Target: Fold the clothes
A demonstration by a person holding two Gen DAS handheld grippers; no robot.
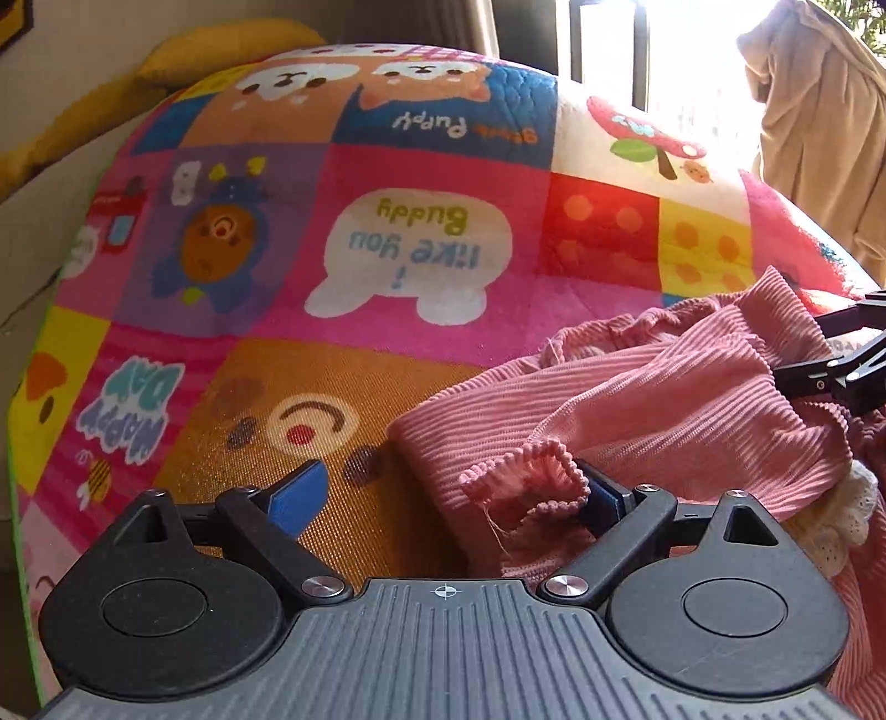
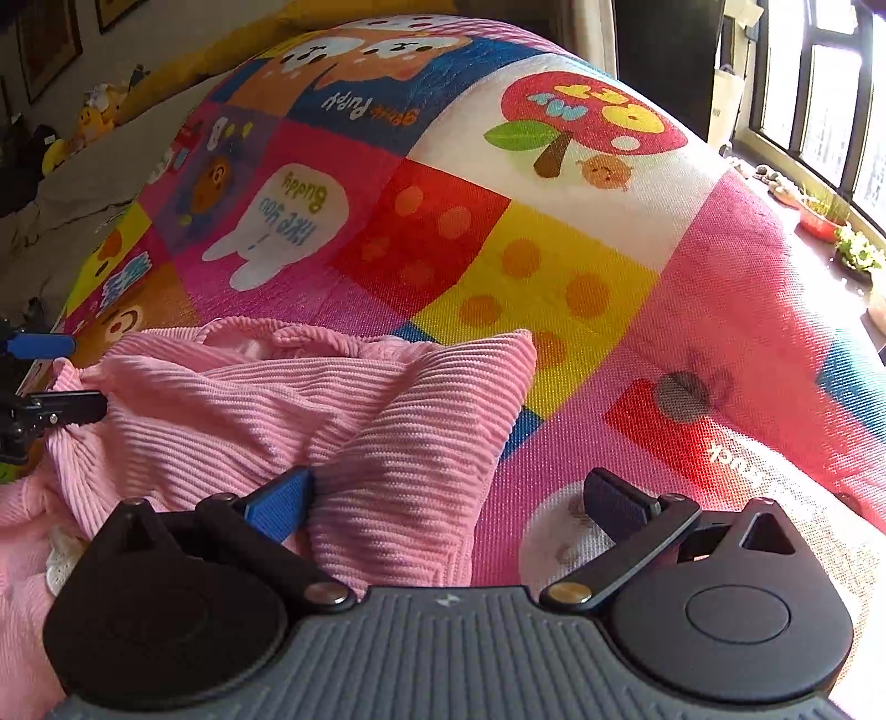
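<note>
A pink ribbed garment (image 1: 653,410) lies crumpled on a colourful cartoon play mat (image 1: 387,310). My left gripper (image 1: 443,487) is open at the garment's left edge; a folded hem corner rests against its right finger. In the right wrist view the same garment (image 2: 310,410) fills the lower left, with a folded corner pointing up right. My right gripper (image 2: 448,498) is open, its left finger against the cloth and its right finger over the bare mat (image 2: 554,266). Each gripper shows at the edge of the other's view, the right gripper (image 1: 841,354) and the left gripper (image 2: 39,382).
A tan cloth (image 1: 819,111) hangs at the far right by a bright window. Yellow cushions (image 1: 221,50) lie beyond the mat. A window sill with small plants (image 2: 830,221) runs along the right. Soft toys (image 2: 88,122) sit at the far left.
</note>
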